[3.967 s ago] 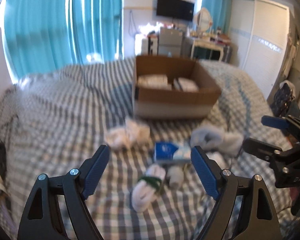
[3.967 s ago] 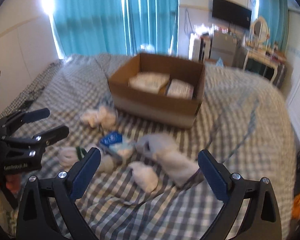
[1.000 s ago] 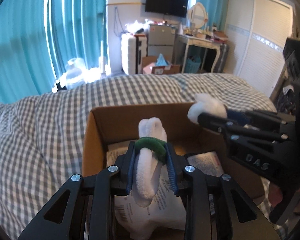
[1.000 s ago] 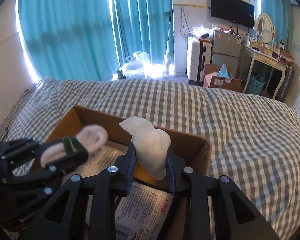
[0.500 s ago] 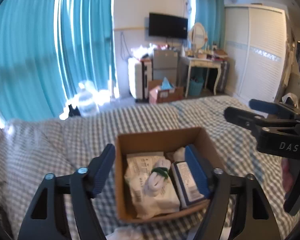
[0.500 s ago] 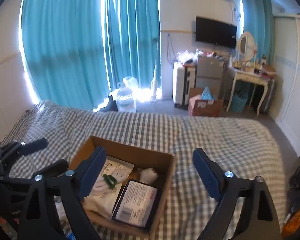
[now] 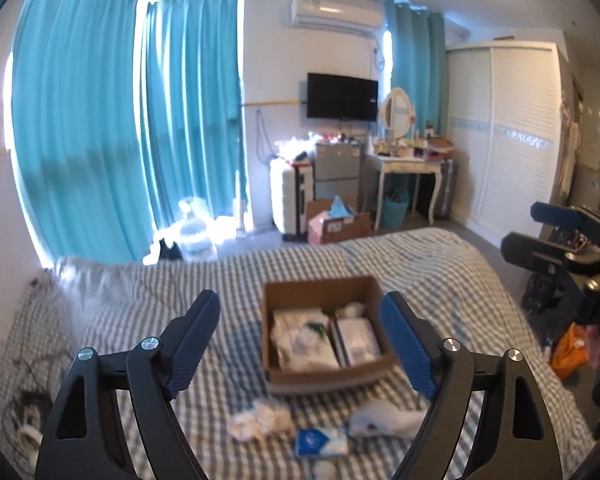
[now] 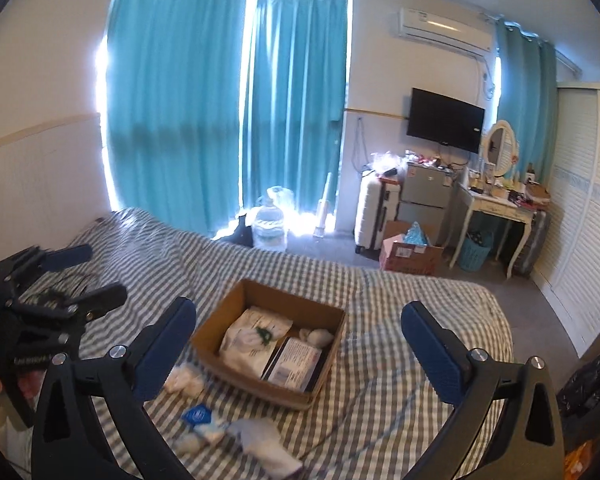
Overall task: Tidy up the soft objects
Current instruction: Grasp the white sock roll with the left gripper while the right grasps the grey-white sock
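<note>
A brown cardboard box (image 7: 276, 364) (image 8: 214, 350) stands on the checked bed. In it lie white packets, the green-banded sock roll (image 7: 314, 326) (image 8: 262, 334) and a white sock ball (image 8: 318, 336). In front of the box lie a crumpled white sock (image 7: 260, 420) (image 8: 184, 376), a blue-and-white packet (image 7: 320, 440) (image 8: 200, 418) and a long white sock (image 7: 384, 418) (image 8: 268, 444). My left gripper (image 7: 300, 344) (image 8: 84, 274) is open and empty, high above the bed. My right gripper (image 8: 298, 350) (image 7: 540, 232) is open and empty too.
The checked bed (image 8: 400, 360) fills the lower views. Teal curtains (image 8: 180, 100), a water jug (image 8: 270, 228), a suitcase (image 8: 374, 212), a dressing table (image 8: 500, 208) and a white wardrobe (image 7: 512, 140) stand beyond it. An orange bag (image 7: 570, 350) lies at the right.
Both grippers opened, leaving the green-banded sock roll and the white sock ball in the box. Both have since pulled up and back, far above the bed.
</note>
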A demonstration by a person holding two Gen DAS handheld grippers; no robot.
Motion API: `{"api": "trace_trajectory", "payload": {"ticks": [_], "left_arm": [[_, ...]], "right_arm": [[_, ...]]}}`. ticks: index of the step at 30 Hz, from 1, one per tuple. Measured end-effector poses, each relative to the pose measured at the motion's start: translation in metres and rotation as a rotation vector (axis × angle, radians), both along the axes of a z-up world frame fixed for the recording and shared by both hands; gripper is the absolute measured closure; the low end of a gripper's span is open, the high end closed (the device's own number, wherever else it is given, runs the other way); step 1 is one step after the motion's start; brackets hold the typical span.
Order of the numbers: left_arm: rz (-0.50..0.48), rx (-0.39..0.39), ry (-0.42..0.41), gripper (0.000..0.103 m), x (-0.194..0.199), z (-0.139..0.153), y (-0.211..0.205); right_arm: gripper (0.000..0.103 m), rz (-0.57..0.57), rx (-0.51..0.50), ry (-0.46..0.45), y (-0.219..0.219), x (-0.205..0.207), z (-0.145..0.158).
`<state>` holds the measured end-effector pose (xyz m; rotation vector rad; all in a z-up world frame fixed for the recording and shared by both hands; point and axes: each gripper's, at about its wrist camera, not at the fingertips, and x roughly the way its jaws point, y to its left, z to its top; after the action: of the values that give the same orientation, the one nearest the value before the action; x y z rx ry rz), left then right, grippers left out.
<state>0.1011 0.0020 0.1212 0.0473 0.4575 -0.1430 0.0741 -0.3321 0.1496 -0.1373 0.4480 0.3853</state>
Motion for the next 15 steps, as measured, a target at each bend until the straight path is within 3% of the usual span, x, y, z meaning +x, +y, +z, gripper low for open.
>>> {"api": "trace_trajectory", "payload": {"ticks": [6,15], "left_arm": [[0.01,-0.006,0.078,0.019,-0.015,-0.041,-0.001],[0.102,-0.025,0.21,0.019,-0.003,-0.149,-0.003]], "right_arm": [[0.0,0.01,-0.096,0.053,0.007,-0.01,-0.066],[0.0,0.117,-0.151,0.23,0.03,0.015,-0.201]]}}
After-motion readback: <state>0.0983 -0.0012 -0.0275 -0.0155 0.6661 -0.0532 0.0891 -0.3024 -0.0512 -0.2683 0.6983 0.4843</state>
